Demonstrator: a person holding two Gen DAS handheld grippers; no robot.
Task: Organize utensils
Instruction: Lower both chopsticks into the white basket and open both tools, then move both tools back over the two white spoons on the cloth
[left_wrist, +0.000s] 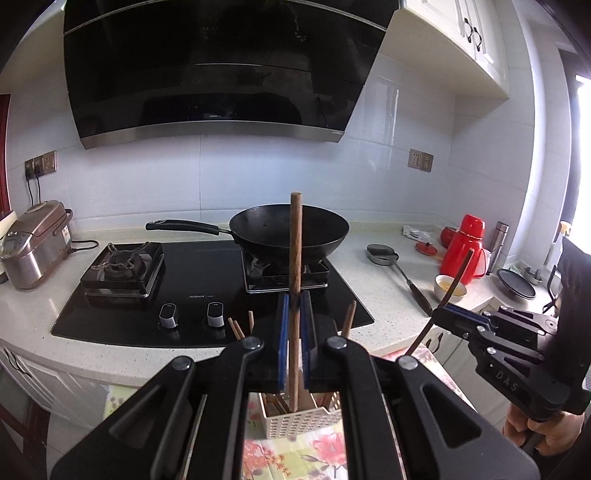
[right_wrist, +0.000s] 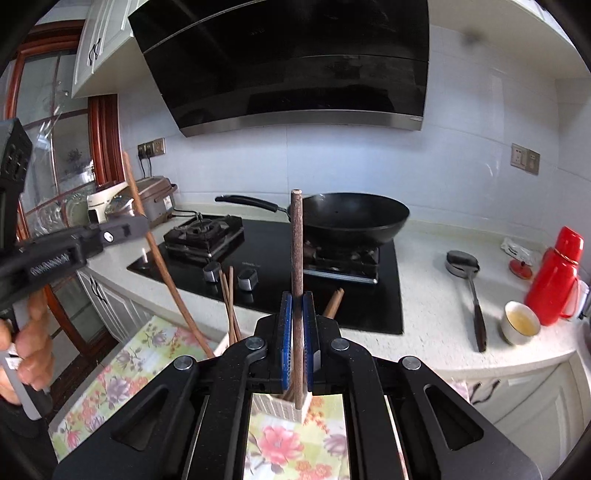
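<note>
Over the basket (left_wrist: 301, 421): both tools grip chopsticks upright.
Left tool (left_wrist: 294, 314): clamped on chopstick (left_wrist: 295, 258).
Right tool (right_wrist: 297, 314): clamped on another chopstick (right_wrist: 296, 240).
Advice: lower straight down, then release.

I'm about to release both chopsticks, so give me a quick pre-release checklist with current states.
1. left gripper shut on left chopstick: ok.
2. right gripper shut on right chopstick: ok.
3. Lower end of left chopstick inside the white perforated holder: ok, it appears so.
4. Lower end of right chopstick inside the holder: cannot tell, the gripper hides it.
5. Grippers apart from each other: ok.
6. Holder upright on the floral cloth: ok.
</note>
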